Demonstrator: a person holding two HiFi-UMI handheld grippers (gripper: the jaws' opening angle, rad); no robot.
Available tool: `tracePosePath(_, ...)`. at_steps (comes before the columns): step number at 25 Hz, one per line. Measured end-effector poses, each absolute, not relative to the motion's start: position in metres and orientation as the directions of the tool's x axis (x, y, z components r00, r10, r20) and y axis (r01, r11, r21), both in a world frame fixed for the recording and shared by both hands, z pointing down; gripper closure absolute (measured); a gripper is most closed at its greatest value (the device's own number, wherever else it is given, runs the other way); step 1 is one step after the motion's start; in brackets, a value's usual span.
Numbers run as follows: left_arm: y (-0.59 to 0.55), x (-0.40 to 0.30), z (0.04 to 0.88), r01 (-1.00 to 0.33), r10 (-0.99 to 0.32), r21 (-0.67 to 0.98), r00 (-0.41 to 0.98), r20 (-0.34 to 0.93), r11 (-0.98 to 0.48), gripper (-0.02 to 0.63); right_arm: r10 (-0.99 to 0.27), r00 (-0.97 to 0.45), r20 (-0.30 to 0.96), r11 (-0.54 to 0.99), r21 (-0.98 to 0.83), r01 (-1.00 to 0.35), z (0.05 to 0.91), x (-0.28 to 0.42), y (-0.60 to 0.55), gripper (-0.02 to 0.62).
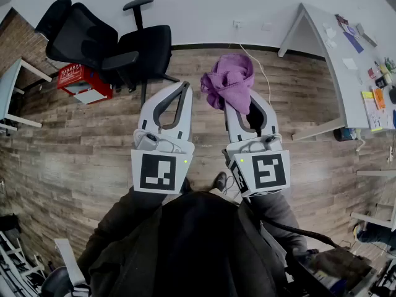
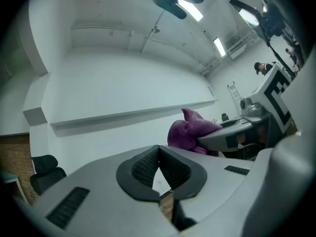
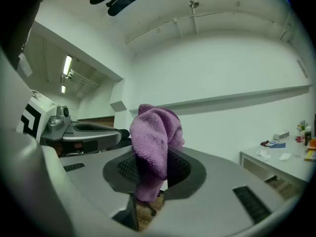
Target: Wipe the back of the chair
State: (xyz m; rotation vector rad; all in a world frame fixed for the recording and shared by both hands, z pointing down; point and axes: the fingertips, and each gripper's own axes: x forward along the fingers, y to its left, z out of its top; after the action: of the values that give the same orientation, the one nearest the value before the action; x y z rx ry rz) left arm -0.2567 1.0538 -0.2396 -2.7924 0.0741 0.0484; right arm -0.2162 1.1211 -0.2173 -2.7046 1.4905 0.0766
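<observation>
Right claw (image 1: 246, 101), purple cloth (image 1: 230, 82), distant chair (image 1: 102, 39)

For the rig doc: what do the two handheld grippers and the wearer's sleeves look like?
Left gripper and right gripper: light grey curved shells, black ribbed pads, a black-and-white marker cube at each rear, thin grey wires. Sleeves dark.

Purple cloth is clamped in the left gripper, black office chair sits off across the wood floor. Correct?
Not quite. The purple cloth is clamped in the right gripper, not the left, as the right gripper view shows; the left gripper is shut on nothing. The black office chair does sit off across the wood floor.
</observation>
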Motion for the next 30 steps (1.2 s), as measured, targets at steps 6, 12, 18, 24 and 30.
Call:
tracePosePath(6,1.085,-0.235,-0.233,-0.048,-0.038,-0.369,0.999,-0.032,-0.928,0.600,-0.841,0.536,-0.070,-0.535,-0.031,-0.844,-0.210,-0.195,1.152,0.506)
tracePosePath(12,1.109,-0.214,-0.220,-0.041,-0.043,-0.360,0.999,-0.005,-0.932,0.601,-0.854,0.516,-0.070,-0.513,-0.056,-0.857,-0.201,-0.176,1.177,0.506)
tracePosePath(18,1.112,-0.199,-0.201,-0.046,-0.056,-0.298,0.998,0.025,-0.954,0.601,-0.876,0.476,-0.077,-0.470,-0.081,-0.879,-0.194,-0.165,1.186,0.506)
tracePosePath(24,1.074,-0.182,-0.178,-0.060,-0.081,-0.284,0.995,0.061,-0.957,0.600,-0.893,0.449,-0.041,-0.443,-0.102,-0.891,-0.178,-0.146,1.157,0.506)
tracePosePath(30,1.000,-0.131,-0.159,-0.052,-0.073,-0.250,0.994,0.076,-0.967,0.600,-0.893,0.450,0.005,-0.448,-0.092,-0.889,-0.162,-0.102,1.088,0.506)
